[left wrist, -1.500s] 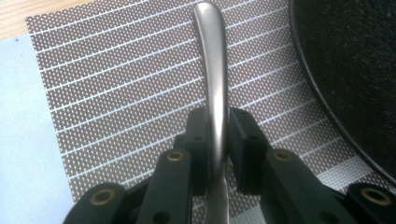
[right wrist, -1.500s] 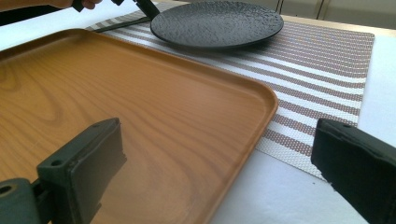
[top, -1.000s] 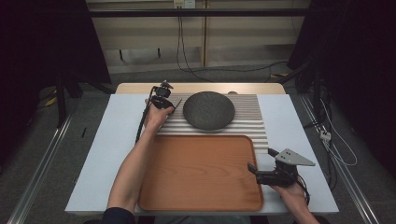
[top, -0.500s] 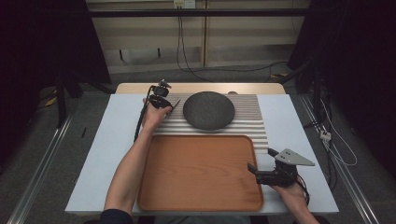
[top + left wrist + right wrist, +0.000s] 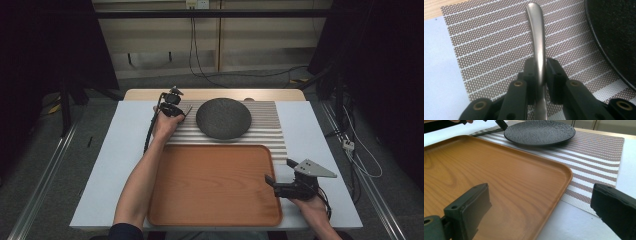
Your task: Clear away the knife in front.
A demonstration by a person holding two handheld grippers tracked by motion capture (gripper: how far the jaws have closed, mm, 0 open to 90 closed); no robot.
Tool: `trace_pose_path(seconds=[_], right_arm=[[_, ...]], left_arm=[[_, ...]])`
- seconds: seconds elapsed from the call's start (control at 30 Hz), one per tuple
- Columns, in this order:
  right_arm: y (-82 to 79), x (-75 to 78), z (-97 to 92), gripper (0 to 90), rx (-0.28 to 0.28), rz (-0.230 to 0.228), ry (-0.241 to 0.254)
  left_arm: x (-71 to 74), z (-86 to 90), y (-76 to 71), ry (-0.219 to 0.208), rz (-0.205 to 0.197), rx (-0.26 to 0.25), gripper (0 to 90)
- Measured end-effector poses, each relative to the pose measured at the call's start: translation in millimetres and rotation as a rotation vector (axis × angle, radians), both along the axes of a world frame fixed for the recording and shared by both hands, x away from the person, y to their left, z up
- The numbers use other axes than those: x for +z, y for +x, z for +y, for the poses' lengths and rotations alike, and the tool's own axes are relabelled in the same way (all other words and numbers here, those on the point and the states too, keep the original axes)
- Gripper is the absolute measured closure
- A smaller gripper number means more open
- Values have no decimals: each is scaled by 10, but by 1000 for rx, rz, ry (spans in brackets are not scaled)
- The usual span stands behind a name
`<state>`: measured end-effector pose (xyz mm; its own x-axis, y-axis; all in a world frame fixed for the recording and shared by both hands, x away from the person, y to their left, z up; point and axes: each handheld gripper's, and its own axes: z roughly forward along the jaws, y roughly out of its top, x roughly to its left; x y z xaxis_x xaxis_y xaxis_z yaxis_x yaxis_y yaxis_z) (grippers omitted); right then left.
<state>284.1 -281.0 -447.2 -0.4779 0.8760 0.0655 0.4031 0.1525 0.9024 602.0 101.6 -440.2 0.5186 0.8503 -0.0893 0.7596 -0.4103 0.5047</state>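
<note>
We saw the wooden tray [image 5: 212, 185] nearest us, the striped placemat [image 5: 270, 135] beyond it and the dark plate [image 5: 223, 118] on that mat. Nothing had shifted across the last second. Our left gripper [image 5: 540, 68] was clamped on the metal utensil handle [image 5: 537, 32] above the mat's left edge, so we judged the grasp settled. Our right gripper [image 5: 536, 207] stood wide open, empty, at the tray's right corner.
</note>
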Motion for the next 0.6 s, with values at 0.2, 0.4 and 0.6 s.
trace_pose_path(seconds=[0.2, 0.4, 0.6], right_arm=[[-4, 2, 1, 24, -2, 1, 2], [-7, 2, 0, 24, -1, 0, 3], [0, 1, 2, 24, 0, 1, -1]], left_arm=[[3, -7, -8, 10, -5, -11, 798], [8, -21, -25, 26, -16, -19, 800], [67, 4, -42, 10, -22, -27, 800]])
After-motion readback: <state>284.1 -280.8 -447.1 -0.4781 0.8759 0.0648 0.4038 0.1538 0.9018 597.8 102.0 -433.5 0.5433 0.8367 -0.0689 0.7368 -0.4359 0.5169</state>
